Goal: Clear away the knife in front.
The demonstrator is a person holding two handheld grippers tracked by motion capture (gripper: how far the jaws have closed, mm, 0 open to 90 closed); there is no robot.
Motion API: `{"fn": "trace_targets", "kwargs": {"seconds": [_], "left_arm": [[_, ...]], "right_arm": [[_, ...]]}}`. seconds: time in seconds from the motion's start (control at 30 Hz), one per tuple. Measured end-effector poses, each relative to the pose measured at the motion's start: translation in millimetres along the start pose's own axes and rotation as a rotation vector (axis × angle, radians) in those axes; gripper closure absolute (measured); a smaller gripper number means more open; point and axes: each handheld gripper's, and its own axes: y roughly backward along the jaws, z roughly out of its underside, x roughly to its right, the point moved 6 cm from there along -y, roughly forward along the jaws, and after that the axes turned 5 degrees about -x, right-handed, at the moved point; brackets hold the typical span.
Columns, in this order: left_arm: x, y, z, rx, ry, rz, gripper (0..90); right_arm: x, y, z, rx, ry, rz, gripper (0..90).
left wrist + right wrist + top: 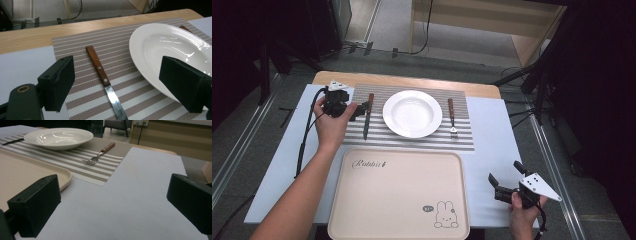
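Note:
A white deep plate (412,113) sits in the middle of a striped placemat (422,141). Left of it lies a knife (367,117) with a wooden handle, and to its right a fork (452,117) with a matching handle. My left gripper (360,111) hovers just left of the knife's handle, open and holding nothing. In the left gripper view the knife (97,65) lies between the spread jaws of that gripper (121,80), with the plate (170,45) behind the right jaw. My right gripper (504,172) stands open over the white table cover at the front right, empty.
A beige tray (399,192) with a rabbit drawing lies in front of the placemat, with nothing on it. In the right gripper view the tray's corner (22,175) is at the left, with the fork (100,153) and plate (58,137) farther off. Bare wooden tabletop (30,37) runs behind the placemat.

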Motion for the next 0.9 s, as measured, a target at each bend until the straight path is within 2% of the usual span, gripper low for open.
{"fn": "trace_targets", "kwargs": {"seconds": [0.27,0.3,0.33,0.4,0.43,0.6,0.7,0.9], "left_arm": [[-2.9,-20.0,-4.9,-0.093,0.021,-0.036,17.0],[-2.9,-20.0,-4.9,-0.093,0.021,-0.036,17.0],[-4.0,-24.2,-4.6,-0.119,0.019,-0.044,17.0],[-4.5,-26.1,-4.5,-0.127,0.023,-0.047,17.1],[-6.6,-29.5,-4.0,-0.143,0.037,-0.054,19.8],[-9.2,-36.6,-4.4,-0.188,0.042,-0.076,23.5],[-11.0,-41.9,-6.7,-0.211,0.07,-0.082,30.0],[-10.0,-51.7,-5.6,-0.264,0.073,-0.087,39.1]], "right_arm": [[0.1,0.1,0.1,0.0,-0.003,0.0,0.0],[0.1,0.1,0.1,0.0,-0.003,0.0,0.0],[0.0,0.0,0.1,0.0,-0.001,-0.001,0.0],[-0.1,-0.2,0.1,-0.001,-0.003,-0.001,0.0],[-0.3,-0.5,0.2,-0.005,-0.001,0.0,0.0],[-0.7,-0.9,0.2,-0.007,0.001,0.001,0.0],[-0.6,-0.7,0.2,-0.007,-0.003,-0.001,0.0],[-0.4,-0.8,0.2,-0.007,-0.004,0.0,0.0]]}}
